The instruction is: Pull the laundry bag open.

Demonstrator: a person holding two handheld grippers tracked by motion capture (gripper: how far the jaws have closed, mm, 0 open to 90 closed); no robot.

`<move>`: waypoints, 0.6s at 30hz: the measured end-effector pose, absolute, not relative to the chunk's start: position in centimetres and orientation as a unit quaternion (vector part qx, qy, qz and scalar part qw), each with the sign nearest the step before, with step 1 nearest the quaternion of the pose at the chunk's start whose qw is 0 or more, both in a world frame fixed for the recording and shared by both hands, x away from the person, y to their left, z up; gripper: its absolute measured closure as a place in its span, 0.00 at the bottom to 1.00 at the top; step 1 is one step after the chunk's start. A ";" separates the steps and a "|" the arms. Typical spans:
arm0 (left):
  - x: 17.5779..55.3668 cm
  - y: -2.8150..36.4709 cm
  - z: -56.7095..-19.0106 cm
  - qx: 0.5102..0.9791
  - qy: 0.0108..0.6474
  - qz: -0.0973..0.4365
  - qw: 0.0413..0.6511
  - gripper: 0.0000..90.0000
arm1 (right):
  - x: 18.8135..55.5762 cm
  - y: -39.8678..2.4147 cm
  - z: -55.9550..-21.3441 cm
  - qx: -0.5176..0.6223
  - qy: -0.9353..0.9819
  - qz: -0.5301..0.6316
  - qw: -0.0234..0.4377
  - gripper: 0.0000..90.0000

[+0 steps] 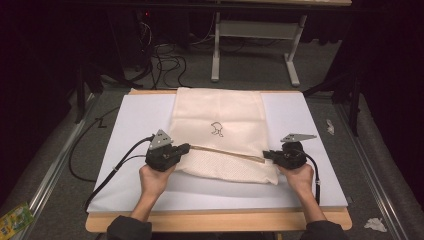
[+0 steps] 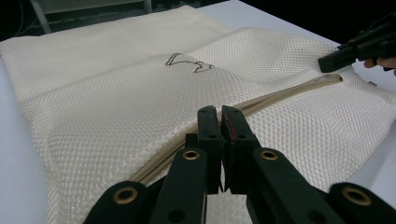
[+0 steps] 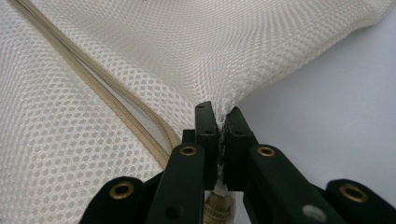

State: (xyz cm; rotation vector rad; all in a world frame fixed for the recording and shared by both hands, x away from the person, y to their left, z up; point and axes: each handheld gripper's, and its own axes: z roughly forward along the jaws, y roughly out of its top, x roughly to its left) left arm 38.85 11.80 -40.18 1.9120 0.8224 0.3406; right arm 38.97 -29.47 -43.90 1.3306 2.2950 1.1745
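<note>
A cream mesh bag point(image 1: 220, 115) lies flat on the white board point(image 1: 135, 120), with a small black line drawing point(image 1: 217, 129) at its middle. Its tan zipper point(image 1: 225, 151) runs across the near part. My left gripper point(image 1: 187, 147) is shut at the zipper's left end, where the zipper point(image 2: 280, 95) runs in under the closed tips point(image 2: 219, 112). My right gripper point(image 1: 266, 154) is shut at the zipper's right end. In the right gripper view, mesh point(image 3: 233, 46) is pinched between the tips point(image 3: 220, 112), beside the zipper point(image 3: 93, 88). The near mesh part sags between the two grippers.
The white board rests on a wooden table point(image 1: 215, 222) whose edge runs along the front. Behind it stand white table legs point(image 1: 215, 50) and loose cables point(image 1: 165, 60) on the grey floor. Crumpled paper point(image 1: 375, 224) and a green packet point(image 1: 12, 220) lie on the floor.
</note>
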 end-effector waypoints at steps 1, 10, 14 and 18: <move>38.8 11.8 -40.2 0.789 0.339 0.141 0.493 0.97 | 39.0 -29.5 -43.9 0.454 0.786 0.402 0.121 0.98; 38.9 12.6 -40.2 0.785 0.346 0.143 0.493 0.97 | 39.1 -29.5 -43.7 0.455 0.789 0.392 0.126 0.98; 38.9 12.7 -40.2 0.784 0.348 0.143 0.495 0.97 | 39.1 -29.5 -43.6 0.453 0.790 0.394 0.126 0.98; 38.9 12.8 -40.2 0.784 0.349 0.141 0.494 0.97 | 39.1 -29.6 -43.5 0.454 0.789 0.395 0.127 0.98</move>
